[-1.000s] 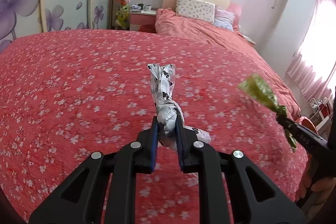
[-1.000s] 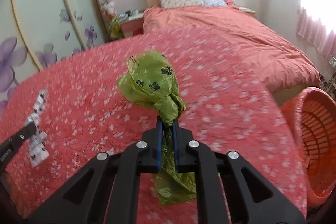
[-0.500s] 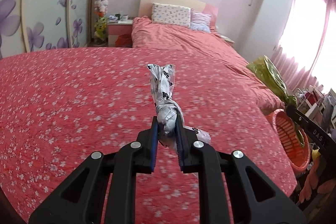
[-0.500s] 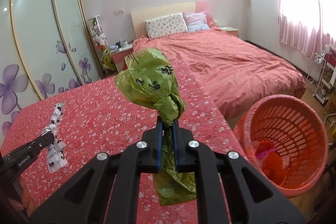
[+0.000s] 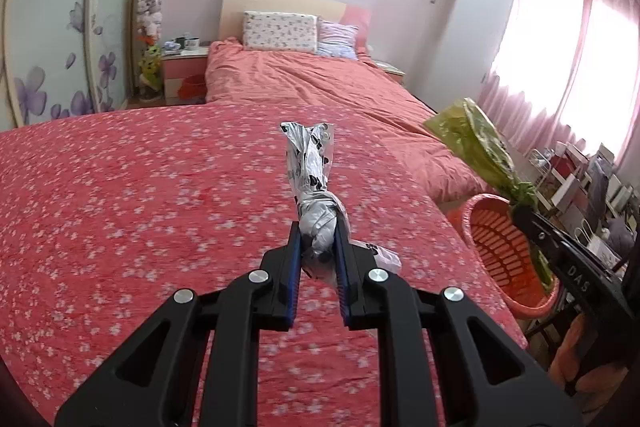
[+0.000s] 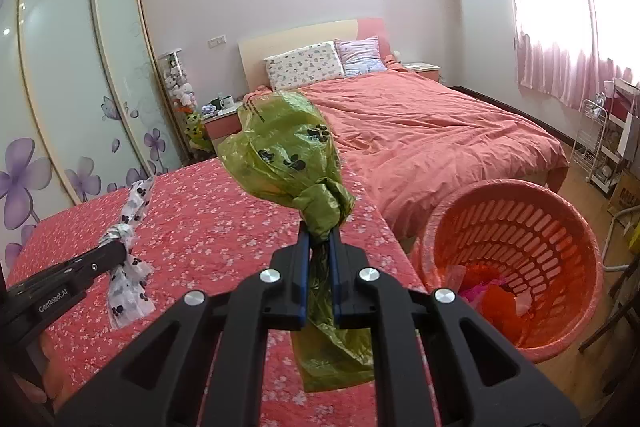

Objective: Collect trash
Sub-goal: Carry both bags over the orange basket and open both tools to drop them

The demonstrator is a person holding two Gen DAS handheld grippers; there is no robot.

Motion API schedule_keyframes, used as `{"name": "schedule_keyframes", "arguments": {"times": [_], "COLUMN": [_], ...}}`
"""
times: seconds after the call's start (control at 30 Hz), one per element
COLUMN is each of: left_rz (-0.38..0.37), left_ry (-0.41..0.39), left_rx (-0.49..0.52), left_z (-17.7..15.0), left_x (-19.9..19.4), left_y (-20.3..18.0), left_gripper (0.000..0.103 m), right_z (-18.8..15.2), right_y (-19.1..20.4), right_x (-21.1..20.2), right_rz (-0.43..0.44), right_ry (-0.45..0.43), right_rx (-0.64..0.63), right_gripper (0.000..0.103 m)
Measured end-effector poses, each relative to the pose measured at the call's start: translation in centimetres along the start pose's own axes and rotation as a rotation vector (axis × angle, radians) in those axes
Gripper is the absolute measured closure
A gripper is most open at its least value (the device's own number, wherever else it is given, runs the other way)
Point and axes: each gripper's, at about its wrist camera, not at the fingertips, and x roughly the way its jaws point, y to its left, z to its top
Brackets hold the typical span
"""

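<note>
The left gripper (image 5: 317,241) is held tilted downward over the floral red bedspread (image 5: 140,195), its blue-padded jaws clamped on the knot of a white bag with black paw prints (image 5: 310,163), which stands up from the fingers clear of the cloth. The right gripper (image 6: 319,247) is likewise angled down, its jaws pressed together on the twisted neck of a green bag with paw prints (image 6: 284,151), whose tail hangs below the fingers. An orange slotted basket (image 6: 560,227) stands on the floor just beside the bed's edge, to the right of both grippers; crumpled red, pink and pale scraps are seen at its bottom in the right wrist view only. In the left wrist view merely part of the basket (image 5: 488,231) is shown, its contents hidden behind the right gripper (image 5: 520,213) and its green bag (image 5: 480,147). From the right wrist view the left gripper (image 6: 120,251) and its white bag (image 6: 132,211) are seen at the left, above the bedspread (image 6: 208,227).
</note>
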Motion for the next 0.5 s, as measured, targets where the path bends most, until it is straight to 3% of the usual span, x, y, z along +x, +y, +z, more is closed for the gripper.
{"name": "schedule_keyframes", "arguments": {"times": [0.5], "left_rz": [-0.131], "left_ry": [0.023], "left_rx": [0.081], "left_z": [-0.6], "left_x": [2.2], "left_y": [-6.9], "left_gripper": [0.087], "right_z": [-0.9], "right_y": [-6.3], "right_x": [-2.1], "right_rz": [-0.080], "right_ry": [-0.043], "right_rx": [0.099], "right_gripper": [0.093]}}
